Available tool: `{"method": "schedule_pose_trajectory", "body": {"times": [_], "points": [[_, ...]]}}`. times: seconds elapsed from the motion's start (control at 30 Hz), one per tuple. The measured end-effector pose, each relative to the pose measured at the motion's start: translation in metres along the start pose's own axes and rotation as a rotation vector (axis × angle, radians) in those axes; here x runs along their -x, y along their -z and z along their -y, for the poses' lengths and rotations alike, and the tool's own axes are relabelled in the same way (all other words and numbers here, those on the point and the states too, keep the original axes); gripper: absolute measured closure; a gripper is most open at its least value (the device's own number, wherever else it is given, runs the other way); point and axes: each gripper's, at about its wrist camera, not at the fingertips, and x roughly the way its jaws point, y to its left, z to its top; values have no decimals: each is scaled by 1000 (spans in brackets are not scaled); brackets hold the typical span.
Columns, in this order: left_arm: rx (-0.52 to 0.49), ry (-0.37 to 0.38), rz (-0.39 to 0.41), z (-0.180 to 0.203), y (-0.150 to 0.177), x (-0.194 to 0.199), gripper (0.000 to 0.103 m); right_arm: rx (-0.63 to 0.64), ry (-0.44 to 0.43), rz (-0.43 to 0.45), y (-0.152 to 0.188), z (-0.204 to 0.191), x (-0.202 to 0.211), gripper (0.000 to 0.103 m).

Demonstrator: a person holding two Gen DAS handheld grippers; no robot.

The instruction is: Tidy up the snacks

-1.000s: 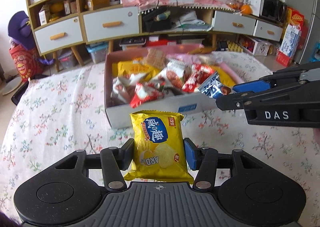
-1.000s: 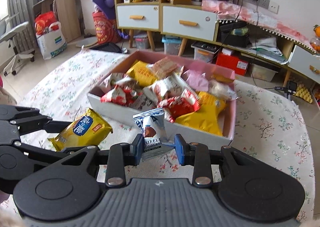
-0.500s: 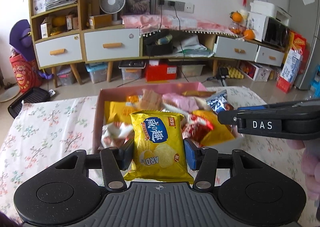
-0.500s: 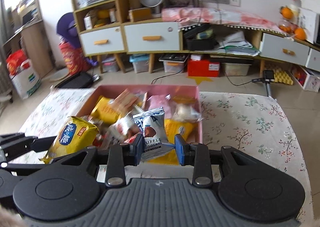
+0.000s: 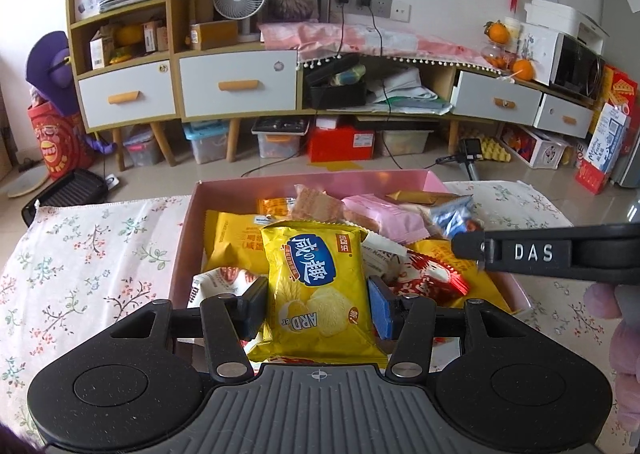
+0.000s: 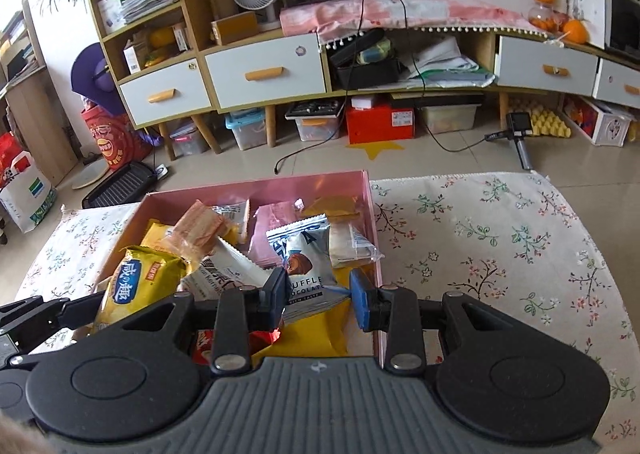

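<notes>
- Snack box point(image 5: 188, 238), pink-lined and already heaped with packets, sat directly under both grippers; a second earlier I had it ahead of them, with the two packets over the floral tablecloth point(image 5: 100, 254) in front of its near wall.
- Left gripper point(image 5: 318, 304) was clamped on the yellow cracker packet point(image 5: 318, 282), pads pressing both side edges, the packet held over the left half of the box.
- Right gripper point(image 6: 318, 296) was clamped on the silver-blue truffle chocolate packet point(image 6: 306, 266), held over the right half of the box near the right wall point(image 6: 374, 238).
- My judgement: both carries were done and both packets were over the box, so only the release remained for each.
- Writing read, yellow packet: large Chinese characters on a blue oval, a small red tab at upper right, and "ARD" upside down near the bottom edge.
- Writing read, silver packet: "UFFLE", "OCOLATE" and part of "RICH TASTE"; first letters hidden behind the left pad.
- "DAS" in white letters on the side of the right gripper's arm, as seen from the left wrist camera.
- Other packets in the box were too crumpled to read.
</notes>
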Motion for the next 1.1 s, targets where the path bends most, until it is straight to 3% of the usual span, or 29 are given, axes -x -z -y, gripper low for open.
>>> {"method": "schedule_pose_trajectory", "body": {"times": [0.1,0.17,0.2,0.33,0.73,1.1], "points": [[-14,-11,18,1,0,3,49,2,-17,-11,1,-3,-1,68],[-22,-8,24,4,-1,5,34,5,-24,-10,2,-4,2,55],[-29,-4,29,5,-2,7,31,3,-28,-1,2,-5,5,51],[-58,-12,23,9,-3,14,20,1,-34,12,-1,-5,15,47],[-82,-58,-43,14,6,56,7,11,50,-36,11,6,42,33],[-39,-117,-99,3,20,102,5,68,79,-60,27,-6,84,15]]}}
